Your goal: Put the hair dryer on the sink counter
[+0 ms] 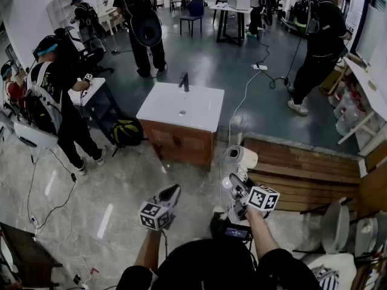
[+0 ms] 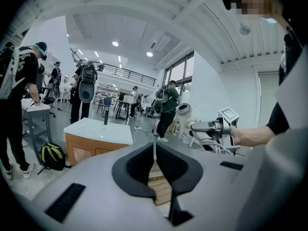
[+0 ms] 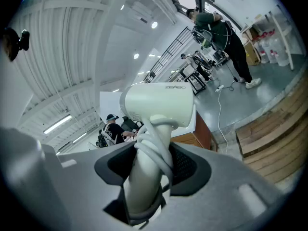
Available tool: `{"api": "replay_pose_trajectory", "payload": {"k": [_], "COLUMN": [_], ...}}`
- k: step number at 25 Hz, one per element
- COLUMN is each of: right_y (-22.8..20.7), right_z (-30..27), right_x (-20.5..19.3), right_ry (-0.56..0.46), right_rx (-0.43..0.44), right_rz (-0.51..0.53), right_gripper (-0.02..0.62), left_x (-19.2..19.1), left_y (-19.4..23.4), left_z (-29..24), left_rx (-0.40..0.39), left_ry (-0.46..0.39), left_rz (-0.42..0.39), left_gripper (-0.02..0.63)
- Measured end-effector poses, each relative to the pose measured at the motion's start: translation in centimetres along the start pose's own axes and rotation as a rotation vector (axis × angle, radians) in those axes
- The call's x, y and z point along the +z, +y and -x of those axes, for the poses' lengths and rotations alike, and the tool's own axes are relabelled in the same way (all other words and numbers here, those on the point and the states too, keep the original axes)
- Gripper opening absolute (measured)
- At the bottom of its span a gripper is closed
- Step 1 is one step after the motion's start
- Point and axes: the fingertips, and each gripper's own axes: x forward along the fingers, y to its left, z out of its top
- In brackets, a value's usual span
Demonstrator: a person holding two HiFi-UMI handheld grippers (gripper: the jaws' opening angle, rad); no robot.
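White sink counter stands on a shiny grey floor in a big room with people. The hair dryer is cream, with its cord wound round the handle. The right gripper squeezes that handle with wide jaws, up in the air, well away from the counter. The left gripper is closed on nothing.

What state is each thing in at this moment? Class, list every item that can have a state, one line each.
hair dryer, held by its handle, in the air
cord, wound round the handle
right gripper, shut on the hair dryer
left gripper, shut, empty
sink counter, hair dryer not yet on it
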Motion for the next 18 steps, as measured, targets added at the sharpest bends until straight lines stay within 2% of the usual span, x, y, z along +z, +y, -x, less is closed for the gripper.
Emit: {"api": "replay_pose_trajectory", "payload": {"k": [6,18], "right_y": [1.5,1.6], "right_z": [-0.7,-1.2], "right_x": [0.3,-1.0], "right_ry": [0.012,0.041], "right_rx": [0.018,0.013], "right_rz": [0.060,0.057], "right_gripper": [0.201,0.201], "left_x": [0.5,-0.1], "left_y": [0.3,0.6], "left_z": [-0.5,0.0], "left_rx": [-0.008,0.000], "left_ry": [0.000,0.006], "left_rz": [-0.015,0.000], "left_gripper": [0.025,0.025]}}
